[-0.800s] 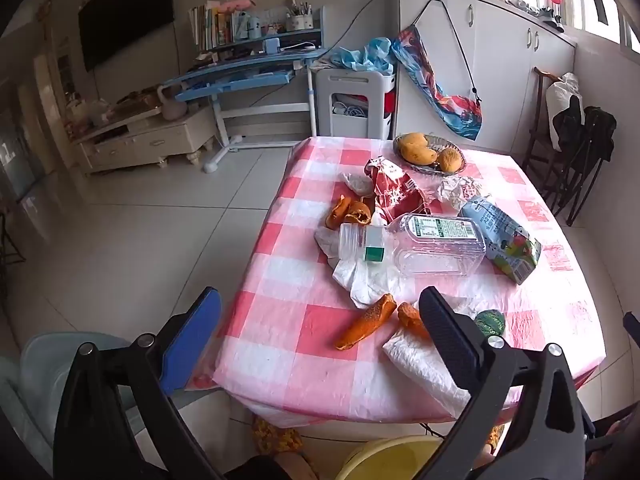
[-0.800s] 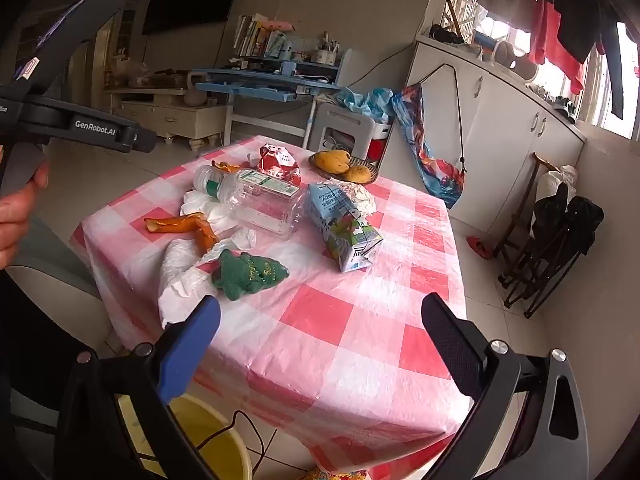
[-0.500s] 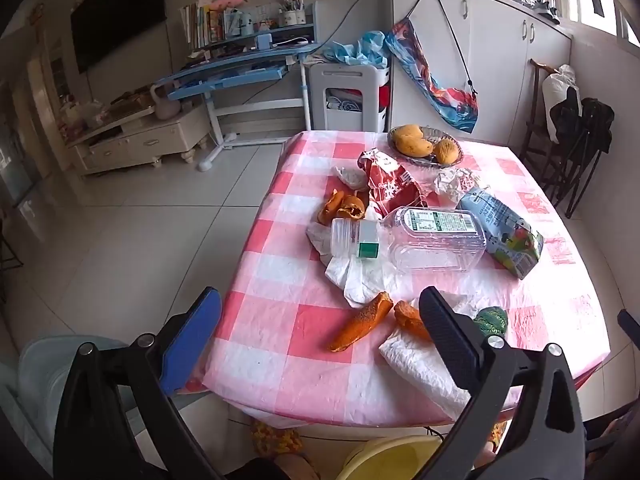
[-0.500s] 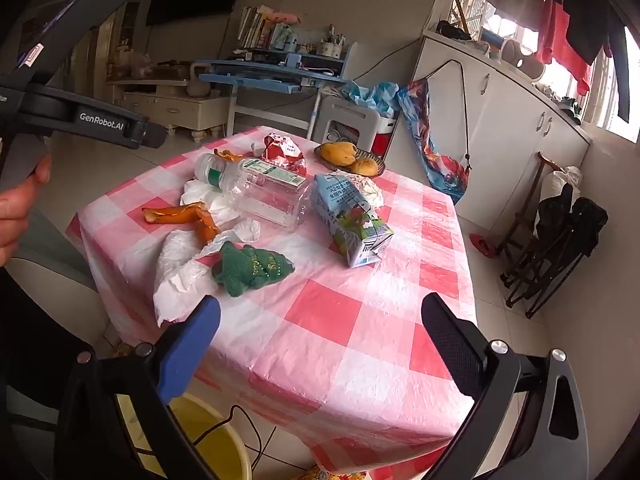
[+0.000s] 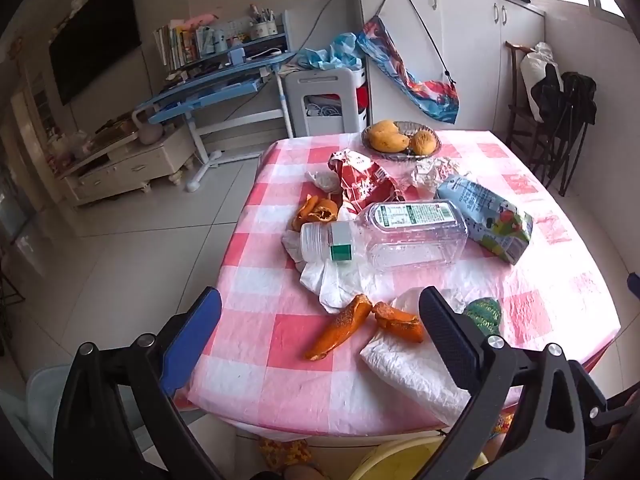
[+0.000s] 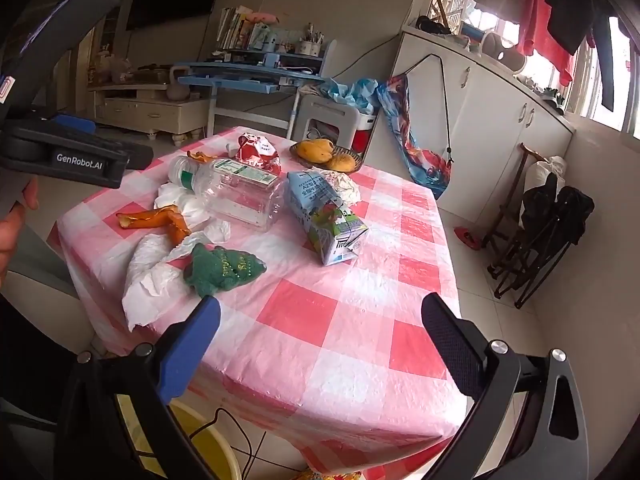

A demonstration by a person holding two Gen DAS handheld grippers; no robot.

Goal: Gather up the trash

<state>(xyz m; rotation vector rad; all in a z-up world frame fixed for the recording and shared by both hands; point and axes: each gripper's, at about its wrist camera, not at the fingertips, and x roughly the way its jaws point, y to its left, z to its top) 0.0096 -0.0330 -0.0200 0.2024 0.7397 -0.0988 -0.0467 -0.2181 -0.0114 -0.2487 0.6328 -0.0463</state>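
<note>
Collection is not yet beginning: left gripper (image 5: 320, 320) and right gripper (image 6: 320, 320), jaws released and empty, are hovering at the worktop's (image 6: 360, 320) near edge while the plastic bottle (image 5: 396, 236), carton (image 5: 488, 220), peels (image 5: 340, 328) and tissues (image 5: 408, 364) are all lying uncollected.

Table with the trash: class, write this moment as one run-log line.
stage: approach | left hand-held gripper: open, empty | right hand-held gripper: open, empty | table: bottle, carton, peels uncollected

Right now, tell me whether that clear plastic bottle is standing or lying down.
Lying down. The clear plastic bottle rests on its side across white tissue, cap end toward the table's left edge. It looks empty.
</note>
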